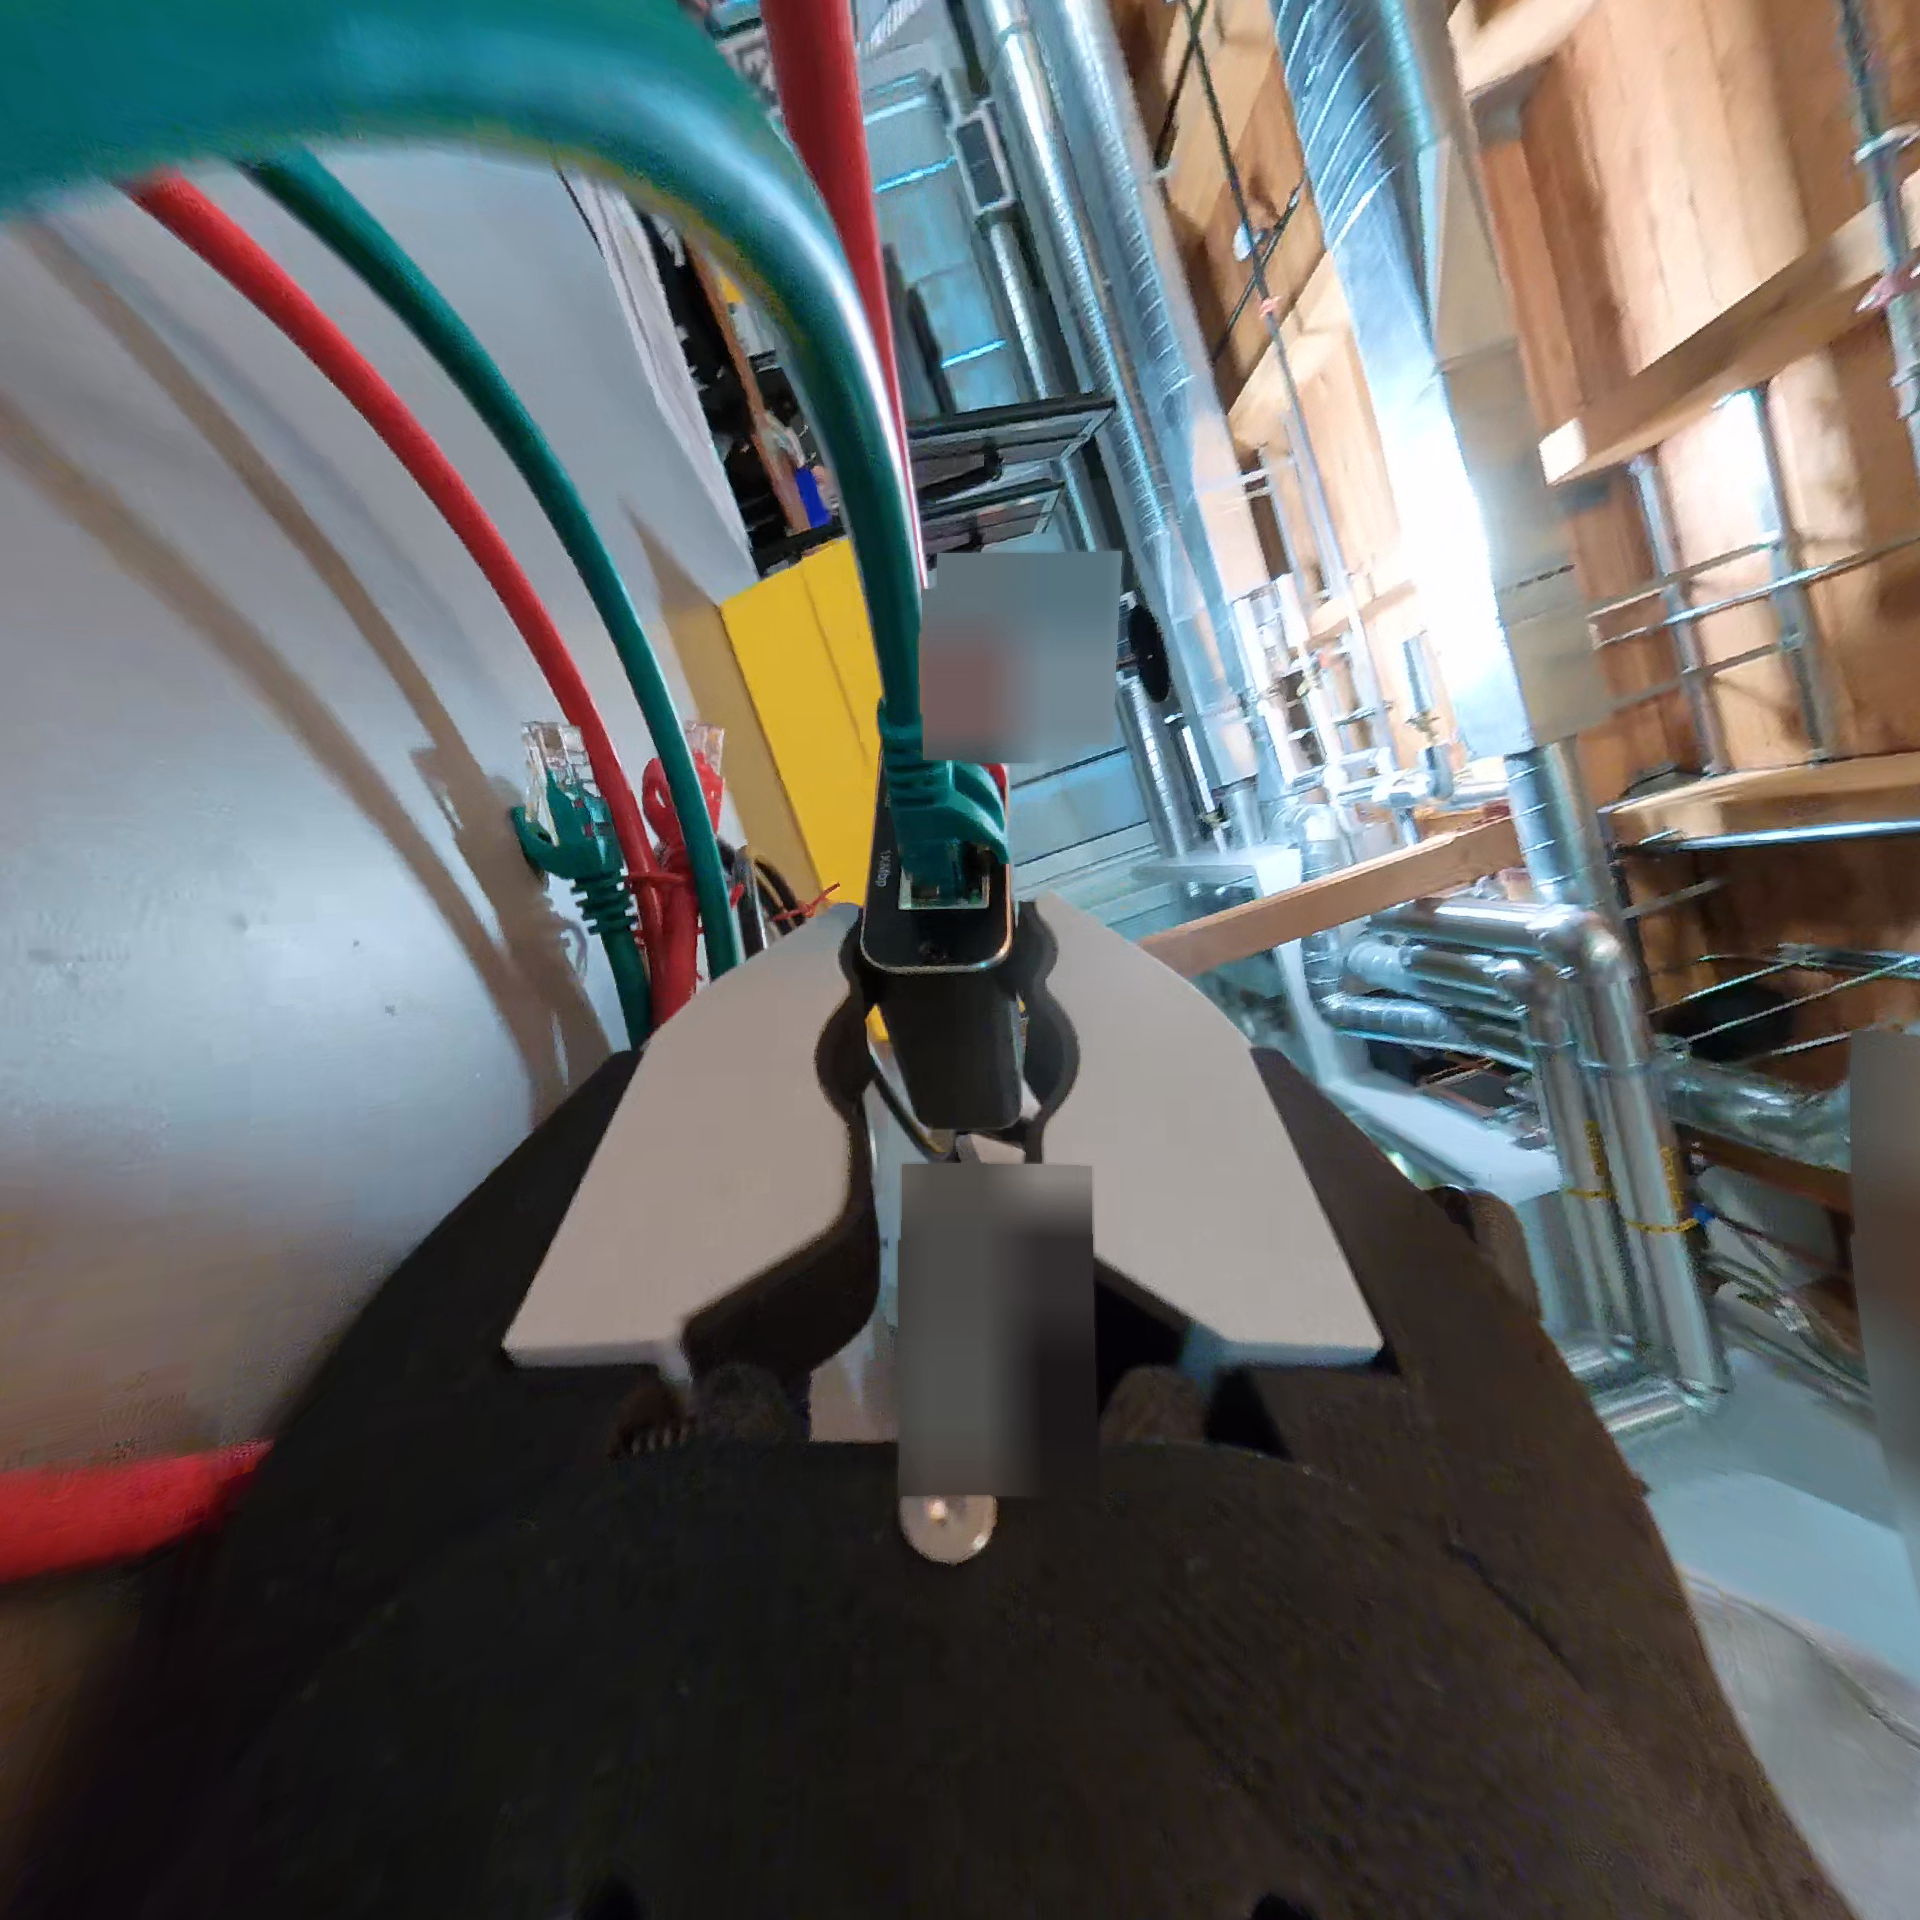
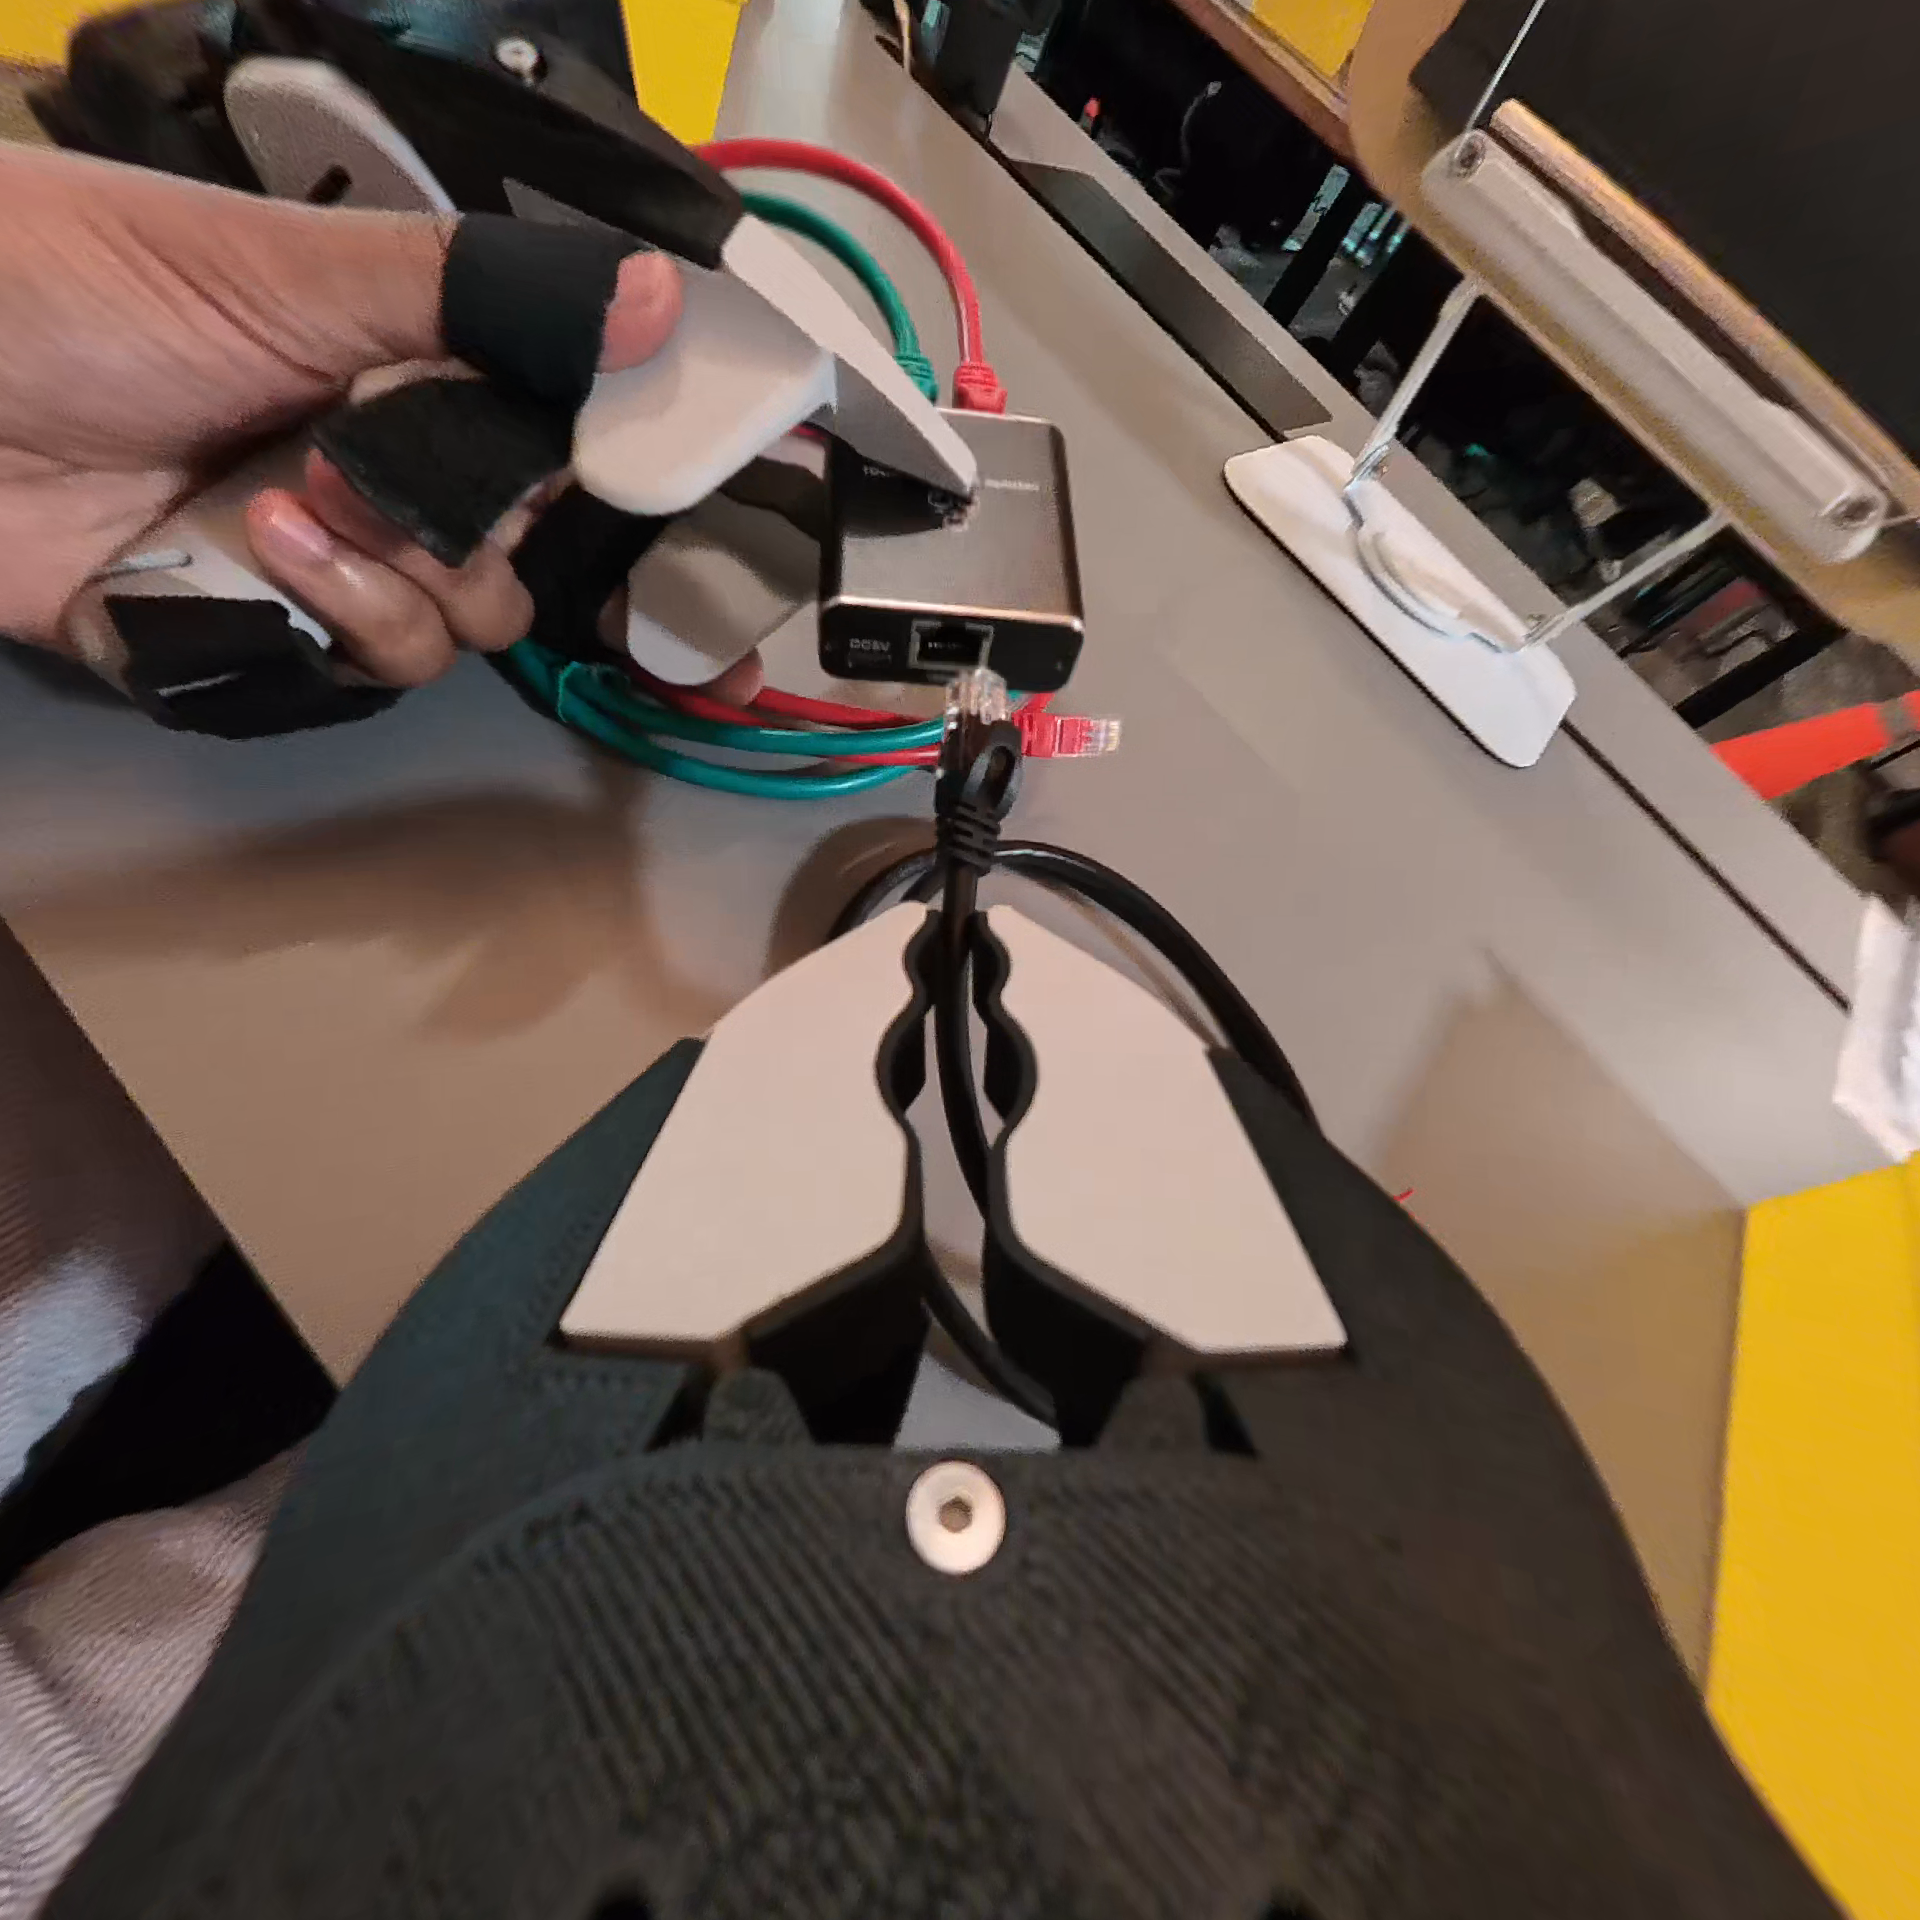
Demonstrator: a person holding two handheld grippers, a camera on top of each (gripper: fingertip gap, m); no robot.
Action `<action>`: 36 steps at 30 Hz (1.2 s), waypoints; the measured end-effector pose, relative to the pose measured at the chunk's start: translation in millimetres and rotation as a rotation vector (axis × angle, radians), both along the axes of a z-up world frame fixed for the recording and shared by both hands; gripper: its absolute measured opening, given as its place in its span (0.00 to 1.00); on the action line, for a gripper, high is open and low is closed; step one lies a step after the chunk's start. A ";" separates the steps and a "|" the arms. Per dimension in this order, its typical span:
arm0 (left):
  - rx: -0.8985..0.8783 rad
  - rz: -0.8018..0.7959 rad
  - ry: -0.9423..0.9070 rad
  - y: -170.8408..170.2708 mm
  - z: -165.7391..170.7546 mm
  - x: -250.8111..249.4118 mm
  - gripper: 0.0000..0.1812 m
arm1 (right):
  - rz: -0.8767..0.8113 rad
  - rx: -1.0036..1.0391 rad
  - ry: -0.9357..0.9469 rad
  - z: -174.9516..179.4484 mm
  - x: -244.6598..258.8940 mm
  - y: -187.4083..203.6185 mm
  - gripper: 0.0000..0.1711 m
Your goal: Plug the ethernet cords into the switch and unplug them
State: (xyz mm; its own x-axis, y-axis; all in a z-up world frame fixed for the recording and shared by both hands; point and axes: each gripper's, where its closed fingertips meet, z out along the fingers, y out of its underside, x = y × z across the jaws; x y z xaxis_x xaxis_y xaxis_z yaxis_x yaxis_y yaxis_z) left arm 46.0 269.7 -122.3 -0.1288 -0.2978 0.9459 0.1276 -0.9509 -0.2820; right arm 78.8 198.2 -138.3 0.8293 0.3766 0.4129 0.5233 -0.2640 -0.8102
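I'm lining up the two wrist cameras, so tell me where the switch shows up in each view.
Left wrist view: the switch sits at centre, clamped end-on in the left gripper, a green cord plugged into its far end.
Right wrist view: upper centre, seen from above, just beyond the black plug that the right gripper holds.
Shared landmark: the loose red plug on the table.

Small dark switch (image 2: 951, 540) above the bench, cords at both ends

Green cord (image 2: 904, 343) and red cord (image 2: 971, 353) sit plugged in its far end; black cord's clear plug (image 2: 977, 698) is just at its empty near port; loose green and red plugs (image 2: 1070, 732) lie beneath.
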 end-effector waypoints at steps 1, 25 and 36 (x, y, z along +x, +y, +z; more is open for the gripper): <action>0.018 -0.008 0.021 -2.4 -1.2 1.9 0.13 | -0.001 0.008 -0.022 -0.5 -0.5 0.3 0.03; 0.045 -0.028 0.078 -6.6 -6.1 5.8 0.13 | -0.005 0.152 -0.338 5.6 -0.5 0.6 0.03; 0.016 -0.058 0.054 -8.7 -5.0 5.9 0.13 | 0.045 0.371 -0.780 19.3 -15.8 -3.8 0.00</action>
